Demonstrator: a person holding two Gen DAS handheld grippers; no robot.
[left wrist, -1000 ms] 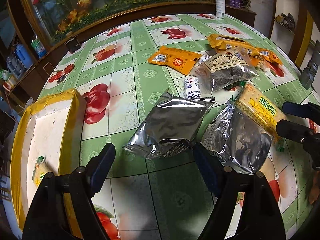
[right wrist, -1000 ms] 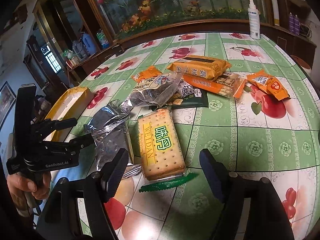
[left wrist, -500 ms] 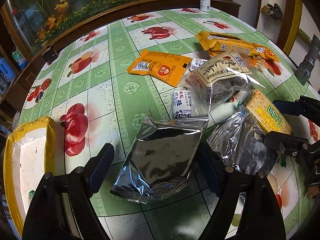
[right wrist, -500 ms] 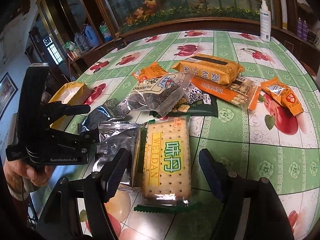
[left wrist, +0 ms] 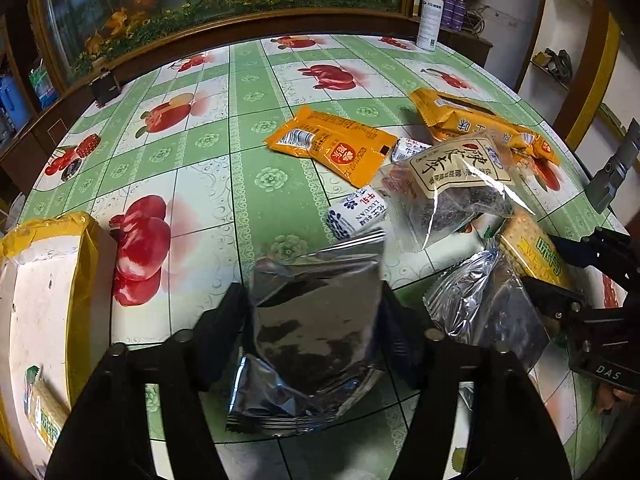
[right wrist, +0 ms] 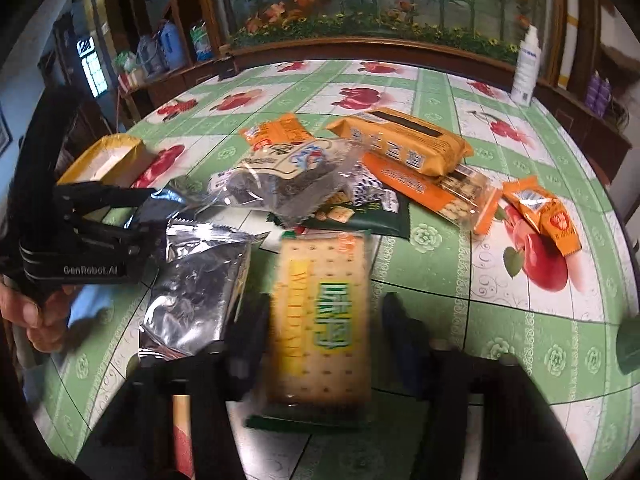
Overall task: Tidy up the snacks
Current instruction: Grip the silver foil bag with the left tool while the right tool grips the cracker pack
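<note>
**Both grippers close in on their packets**

A second ago both pairs of jaws stood wide and short of the snacks. Now each gripper has come forward over its packet, and the jaws are closing.

The left gripper (left wrist: 312,320) has a silver foil pouch (left wrist: 316,344) between its fingers; earlier that pouch lay flat ahead of the tips. The pouch now looks lifted at its far edge, and both fingers sit right against its sides, so it appears clamped.

The right gripper (right wrist: 324,332) has drawn in around the yellow cracker packet (right wrist: 320,320), which a second ago lay on the table between open fingers. The left finger touches the packet's side; on the other side a narrow gap shows, and the picture is blurred there, so I cannot tell whether the grip is firm.

A second silver pouch (right wrist: 196,280) lies just beside the crackers, on the side toward the left gripper. Behind, the heap is as it was: a clear bag of dark snacks (left wrist: 452,188), an orange sachet (left wrist: 332,148), a small blue-and-white sweet (left wrist: 356,216) and orange biscuit packs (right wrist: 404,140) on the green fruit-patterned tablecloth (left wrist: 248,120). The yellow-rimmed box (left wrist: 40,304) sits at the table's left edge, one small packet (left wrist: 44,408) inside.
</note>
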